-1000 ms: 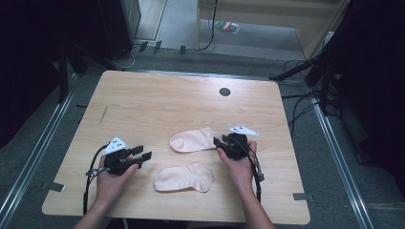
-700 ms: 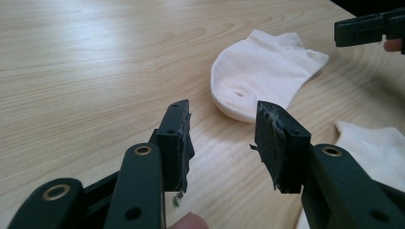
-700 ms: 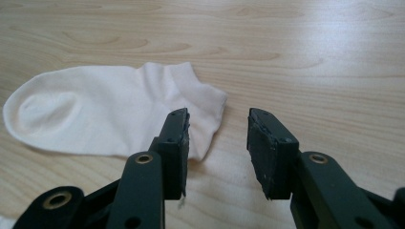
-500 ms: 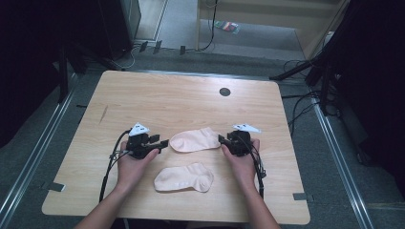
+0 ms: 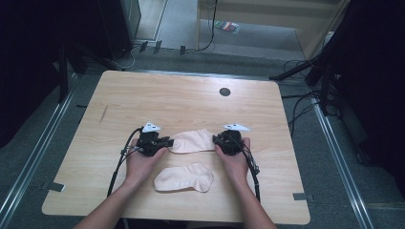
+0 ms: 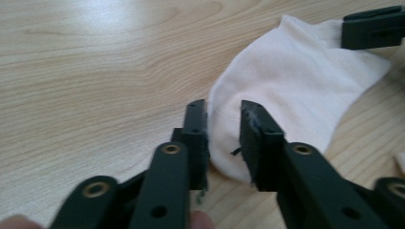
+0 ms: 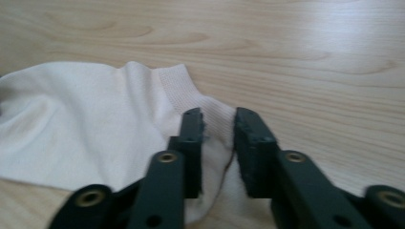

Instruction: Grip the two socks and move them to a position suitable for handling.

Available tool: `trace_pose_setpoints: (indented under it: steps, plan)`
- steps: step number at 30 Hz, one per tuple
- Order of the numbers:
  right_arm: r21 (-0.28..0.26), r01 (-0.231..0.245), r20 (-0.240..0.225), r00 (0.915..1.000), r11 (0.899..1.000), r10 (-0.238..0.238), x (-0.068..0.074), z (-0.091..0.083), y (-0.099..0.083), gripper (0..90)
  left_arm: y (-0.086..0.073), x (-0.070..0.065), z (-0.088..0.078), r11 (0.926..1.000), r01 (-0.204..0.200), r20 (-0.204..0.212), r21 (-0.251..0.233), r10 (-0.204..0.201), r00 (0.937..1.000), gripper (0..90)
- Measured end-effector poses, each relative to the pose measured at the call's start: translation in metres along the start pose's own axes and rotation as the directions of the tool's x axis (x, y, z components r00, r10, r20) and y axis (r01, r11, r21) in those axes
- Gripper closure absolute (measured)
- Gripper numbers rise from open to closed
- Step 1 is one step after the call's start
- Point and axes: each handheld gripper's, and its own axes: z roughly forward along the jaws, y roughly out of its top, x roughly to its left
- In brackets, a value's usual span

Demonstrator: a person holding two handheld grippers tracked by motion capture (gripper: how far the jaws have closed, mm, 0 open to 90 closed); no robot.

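High view: two grippers on one sock, second sock lying spare

Left gripper (image 5: 165,141) and right gripper (image 5: 217,139) have just been closing, each now pinching an opposite end of the far pale sock (image 5: 193,142) on the wooden table (image 5: 191,100). Near sock (image 5: 184,177) sits loose between the person's wrists.

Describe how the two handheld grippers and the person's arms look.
Both the left gripper and right gripper are black, each topped by a pale three-cornered plate and trailing a black cable. Close up, the flat black jaws carry brass-coloured rivets. The forearms are bare, no sleeves showing.
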Motion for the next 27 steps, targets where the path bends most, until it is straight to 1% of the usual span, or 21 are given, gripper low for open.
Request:
trace_pose_setpoints:
  steps: [2,3,4,5,7,8,9,11,12,13,15,16,18,20,21,22,23,24,25,26,27]
  plan:
    - [0.007,0.022,-0.024,0.9995,1.0,-0.022,0.003,-0.001,-0.001,87.3,0.001,0.002,-0.001,0.9997,-0.016,0.002,0.02,0.016,0.9999,89.1]
    - [0.009,0.027,-0.05,0.9984,1.0,-0.027,0.006,-0.002,-0.001,88.6,0.001,0.002,-0.002,0.9996,-0.02,0.006,0.02,0.02,0.9998,90.0]
    - [0.008,0.034,-0.056,0.9979,0.999,-0.034,0.007,-0.004,-0.001,89.3,0.0,0.004,-0.003,0.9989,-0.036,0.005,0.029,0.036,0.9993,90.0]
    - [0.003,0.038,-0.049,0.9981,0.999,-0.038,0.009,-0.006,-0.001,89.7,0.0,0.005,-0.005,0.9982,-0.05,0.0,0.034,0.05,0.9988,90.0]
    - [-0.006,0.024,-0.05,0.9985,1.0,-0.024,0.008,-0.01,-0.001,90.0,-0.001,0.01,-0.01,0.9968,-0.069,-0.016,0.039,0.07,0.9974,90.0]
    - [-0.003,0.022,-0.042,0.9989,1.0,-0.022,0.007,-0.012,-0.001,90.0,-0.002,0.013,-0.013,0.9967,-0.072,-0.026,0.039,0.073,0.997,90.0]
    - [-0.006,0.021,-0.031,0.9993,1.0,-0.021,0.005,-0.014,-0.002,90.0,-0.002,0.017,-0.016,0.9971,-0.066,-0.023,0.038,0.067,0.9975,90.0]
    - [-0.004,-0.001,-0.032,0.9995,1.0,0.001,0.0,-0.017,-0.005,90.0,-0.004,0.023,-0.02,0.9964,-0.075,-0.03,0.039,0.076,0.9967,90.0]
    - [0.0,-0.006,-0.025,0.9997,1.0,0.006,-0.002,-0.018,-0.006,90.0,-0.005,0.026,-0.023,0.995,-0.092,-0.053,0.04,0.094,0.9942,90.0]
    - [0.003,-0.011,-0.013,0.9999,1.0,0.011,-0.005,-0.019,-0.009,90.0,-0.006,0.028,-0.026,0.9943,-0.099,-0.066,0.04,0.102,0.9926,90.0]
    - [0.004,-0.03,-0.019,0.9994,1.0,0.03,-0.008,-0.022,-0.012,90.0,-0.008,0.032,-0.03,0.9943,-0.103,-0.081,0.029,0.105,0.9912,90.0]
    - [0.005,-0.032,-0.021,0.9993,0.999,0.032,-0.009,-0.023,-0.014,90.0,-0.008,0.034,-0.031,0.9941,-0.103,-0.084,0.032,0.106,0.9909,90.0]
    - [0.002,-0.03,-0.027,0.9992,1.0,0.03,-0.008,-0.024,-0.015,90.0,-0.01,0.036,-0.032,0.9959,-0.087,-0.059,0.025,0.088,0.9944,90.0]
    - [-0.008,-0.032,-0.039,0.9987,0.999,0.032,-0.004,-0.025,-0.015,90.0,-0.01,0.031,-0.031,0.9949,-0.1,-0.024,0.003,0.1,0.9947,90.0]
    - [-0.008,-0.025,-0.056,0.9982,1.0,0.024,-0.001,-0.024,-0.015,90.0,-0.01,0.027,-0.031,0.9932,-0.117,-0.023,0.007,0.117,0.9929,90.0]
    - [-0.011,-0.015,-0.087,0.9961,1.0,0.014,0.003,-0.024,-0.014,90.0,-0.01,0.025,-0.03,0.9935,-0.114,-0.016,-0.001,0.114,0.9934,90.0]
    - [-0.013,-0.005,-0.118,0.993,1.0,0.004,0.007,-0.023,-0.014,90.0,-0.01,0.024,-0.03,0.9946,-0.103,0.012,-0.007,0.104,0.9946,90.0]
    - [-0.023,0.016,-0.122,0.9924,1.0,-0.019,0.011,-0.023,-0.013,89.7,-0.009,0.023,-0.03,0.995,-0.099,0.023,-0.013,0.099,0.9948,90.0]
    - [-0.032,0.032,-0.106,0.9937,0.999,-0.035,0.014,-0.024,-0.013,87.5,-0.009,0.022,-0.03,0.9961,-0.086,0.015,-0.023,0.086,0.9962,84.7]
    - [-0.047,0.022,-0.106,0.994,0.999,-0.027,0.015,-0.025,-0.012,79.0,-0.008,0.023,-0.03,0.9968,-0.073,0.012,-0.032,0.073,0.9972,71.9]
    - [-0.057,0.004,-0.119,0.9928,0.998,-0.011,0.014,-0.026,-0.01,68.1,-0.007,0.025,-0.032,0.9977,-0.053,0.027,-0.042,0.055,0.9981,63.4]
